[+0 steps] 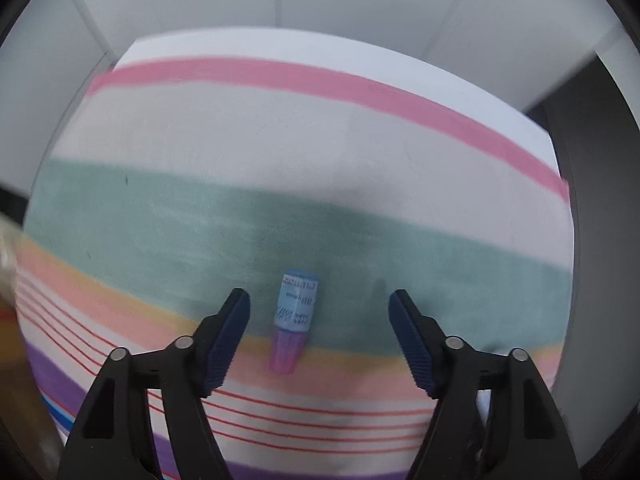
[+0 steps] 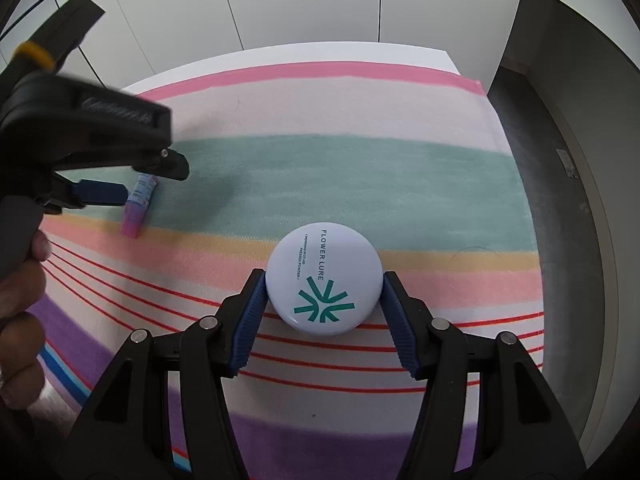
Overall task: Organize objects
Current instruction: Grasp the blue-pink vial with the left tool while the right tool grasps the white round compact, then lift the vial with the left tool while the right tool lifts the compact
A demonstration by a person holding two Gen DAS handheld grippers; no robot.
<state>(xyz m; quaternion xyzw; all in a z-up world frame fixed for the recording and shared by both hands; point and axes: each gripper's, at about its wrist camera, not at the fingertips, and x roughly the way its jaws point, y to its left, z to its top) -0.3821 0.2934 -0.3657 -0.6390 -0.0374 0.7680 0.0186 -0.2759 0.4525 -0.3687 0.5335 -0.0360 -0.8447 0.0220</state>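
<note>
A small blue-labelled tube with a pink cap (image 1: 291, 320) lies on the striped cloth (image 1: 320, 140), across the green and yellow stripes. My left gripper (image 1: 320, 300) is open, its blue pads on either side of the tube and apart from it. The tube (image 2: 138, 202) and the left gripper (image 2: 132, 184) also show at the left of the right wrist view. My right gripper (image 2: 324, 280) is shut on a round white powder compact (image 2: 324, 280) printed with a green logo, just above the cloth (image 2: 400, 176).
The cloth covers a white table (image 2: 420, 56) whose right edge drops to a dark floor (image 2: 560, 184). White cabinet doors (image 2: 304, 0) stand behind the table. The person's hand (image 2: 20, 312) is at the left.
</note>
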